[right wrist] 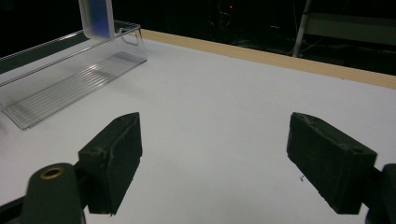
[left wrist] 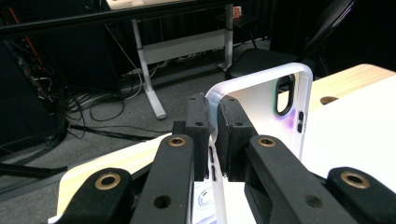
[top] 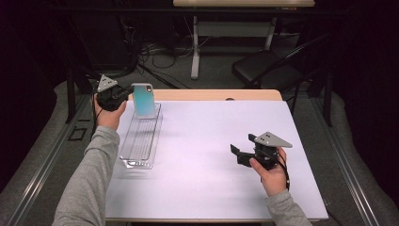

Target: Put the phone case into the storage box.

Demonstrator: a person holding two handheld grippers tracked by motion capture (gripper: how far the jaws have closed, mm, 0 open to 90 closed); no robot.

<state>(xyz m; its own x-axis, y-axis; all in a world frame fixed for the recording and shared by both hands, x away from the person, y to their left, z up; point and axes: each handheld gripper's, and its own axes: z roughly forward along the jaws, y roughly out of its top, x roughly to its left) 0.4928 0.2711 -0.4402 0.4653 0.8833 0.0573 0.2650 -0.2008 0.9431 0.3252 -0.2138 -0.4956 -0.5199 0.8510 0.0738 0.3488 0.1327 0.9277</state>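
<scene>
No text, label, brand, number or sign can be read anywhere. The phone case [left wrist: 261, 100] is plain (its back and rim carry no lettering), the clear tray [top: 141, 141] bears only moulded ribs, and the tabletop [top: 211, 141] is blank.

A white-topped table [top: 207, 155] with a pale wooden far edge stood in a dark room. Beyond it, a black folding chair [top: 266, 68] sat on the grey floor near the white legs of another table [top: 195, 47], with loose cables [top: 155, 52] trailing across the floor beside them.
</scene>
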